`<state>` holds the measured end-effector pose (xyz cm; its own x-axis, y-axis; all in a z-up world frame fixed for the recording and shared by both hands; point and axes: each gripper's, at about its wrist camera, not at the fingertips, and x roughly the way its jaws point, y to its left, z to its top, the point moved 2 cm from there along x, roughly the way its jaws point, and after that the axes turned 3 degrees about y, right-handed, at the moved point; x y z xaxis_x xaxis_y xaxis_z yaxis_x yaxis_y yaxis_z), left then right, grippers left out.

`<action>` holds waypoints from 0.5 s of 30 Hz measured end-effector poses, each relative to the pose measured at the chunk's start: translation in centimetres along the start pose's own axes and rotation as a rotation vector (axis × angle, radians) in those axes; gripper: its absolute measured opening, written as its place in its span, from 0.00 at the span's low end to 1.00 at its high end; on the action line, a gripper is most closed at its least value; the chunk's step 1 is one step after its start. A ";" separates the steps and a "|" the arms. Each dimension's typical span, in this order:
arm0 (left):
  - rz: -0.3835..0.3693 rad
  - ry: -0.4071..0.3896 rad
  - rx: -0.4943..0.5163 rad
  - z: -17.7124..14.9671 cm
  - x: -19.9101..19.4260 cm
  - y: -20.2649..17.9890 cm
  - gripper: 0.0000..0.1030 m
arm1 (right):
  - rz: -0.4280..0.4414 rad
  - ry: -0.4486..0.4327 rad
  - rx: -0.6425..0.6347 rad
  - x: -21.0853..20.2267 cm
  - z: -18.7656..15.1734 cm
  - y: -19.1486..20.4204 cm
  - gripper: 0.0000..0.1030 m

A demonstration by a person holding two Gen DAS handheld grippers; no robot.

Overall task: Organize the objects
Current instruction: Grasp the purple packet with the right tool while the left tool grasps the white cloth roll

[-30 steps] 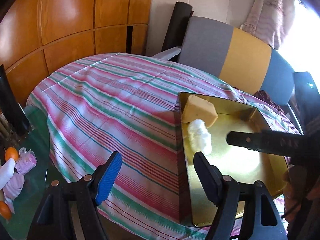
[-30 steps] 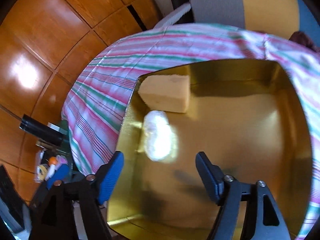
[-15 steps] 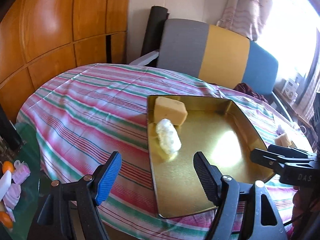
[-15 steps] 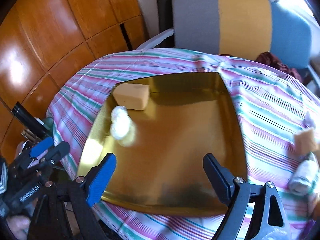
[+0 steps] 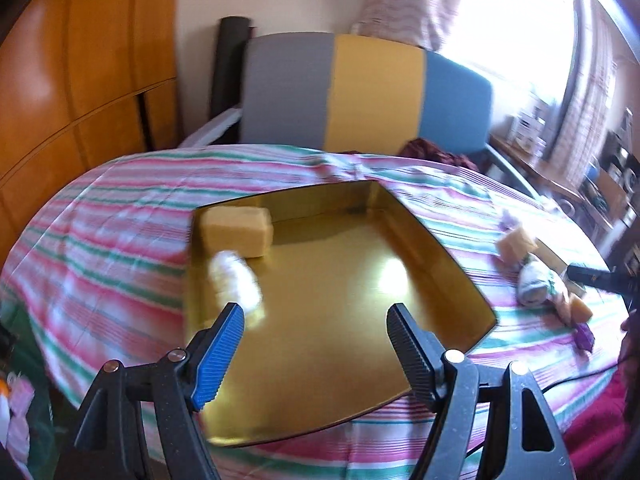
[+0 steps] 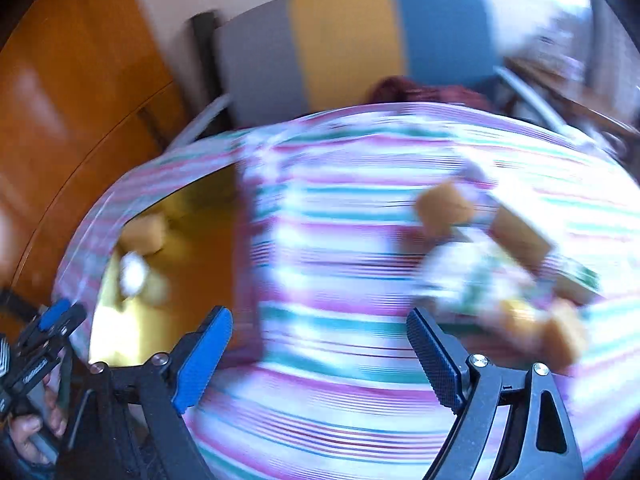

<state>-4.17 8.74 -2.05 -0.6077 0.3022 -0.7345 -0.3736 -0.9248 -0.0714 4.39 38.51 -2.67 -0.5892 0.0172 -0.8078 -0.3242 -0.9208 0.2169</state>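
Left gripper (image 5: 314, 344) spread empty over glossy gold tray (image 5: 436, 240), right gripper (image 6: 320, 354) spread empty above striped tablecloth (image 6: 340, 280), wood-panelled wall (image 5: 80, 80) beyond.

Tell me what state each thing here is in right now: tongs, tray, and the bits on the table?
Left tongs: open, empty.
Right tongs: open, empty, jaws just widened.
Gold tray: flat on the striped cloth.
Yellow sponge: inside tray, far corner.
White roll: inside tray, beside sponge.
Loose pile: outside tray, unsorted.
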 end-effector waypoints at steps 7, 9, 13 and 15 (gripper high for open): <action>-0.126 0.039 0.149 0.6 1.5 -6.9 0.69 | -0.180 -0.095 0.297 -5.8 -0.8 -13.3 0.90; -0.176 0.053 0.199 0.8 1.9 -9.3 0.68 | -0.216 -0.115 0.369 -6.7 -1.4 -16.0 0.90; -0.224 0.079 0.265 0.8 2.6 -12.9 0.68 | -0.221 -0.086 0.497 -7.1 -3.1 -20.3 0.90; -0.248 0.097 0.296 0.7 3.0 -14.7 0.68 | -0.200 -0.035 0.501 -6.4 -3.8 -20.9 0.90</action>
<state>-1.01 23.36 -2.73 -0.4097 0.4719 -0.7807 -0.6950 -0.7158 -0.0679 17.75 56.21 -4.13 -0.5013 0.1937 -0.8433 -0.7409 -0.5994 0.3028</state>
